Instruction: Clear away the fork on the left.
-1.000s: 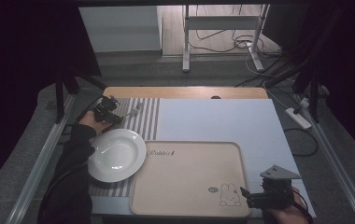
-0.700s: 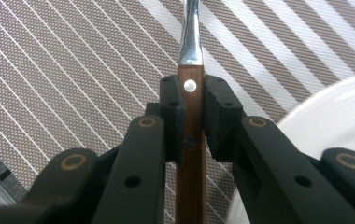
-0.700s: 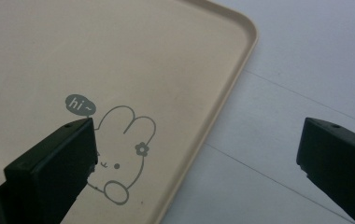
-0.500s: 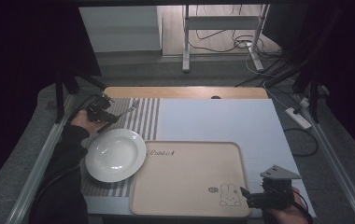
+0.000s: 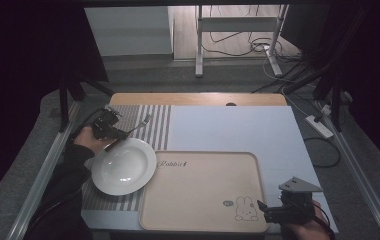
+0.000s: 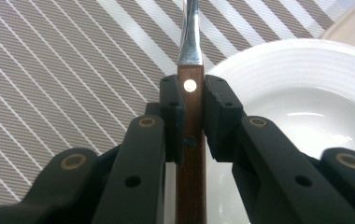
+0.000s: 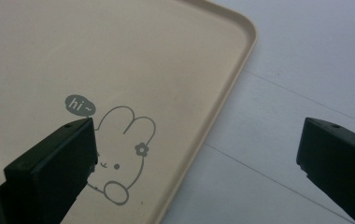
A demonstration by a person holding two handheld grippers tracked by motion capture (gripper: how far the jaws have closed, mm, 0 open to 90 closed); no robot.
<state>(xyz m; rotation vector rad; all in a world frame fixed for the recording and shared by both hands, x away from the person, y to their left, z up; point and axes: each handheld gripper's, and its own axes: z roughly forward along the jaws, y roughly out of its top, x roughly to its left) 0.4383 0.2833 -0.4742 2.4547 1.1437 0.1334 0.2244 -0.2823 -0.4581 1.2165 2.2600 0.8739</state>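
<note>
My left gripper is shut on the brown wooden handle of a fork, whose metal end points away over the striped placemat. The fork's handle hangs beside the far left rim of a white plate. My right gripper stands open at the near right corner of a beige tray with a rabbit drawing, one jaw over the tray and the other over the table.
The pale blue table top lies beyond the tray. A wooden strip runs along the far edge. Metal rails flank both sides of the table, and cables and a power strip lie on the floor at right.
My left gripper has moved with the fork toward the far left, off the plate's edge and over the striped placemat. The right gripper has stayed in place.
</note>
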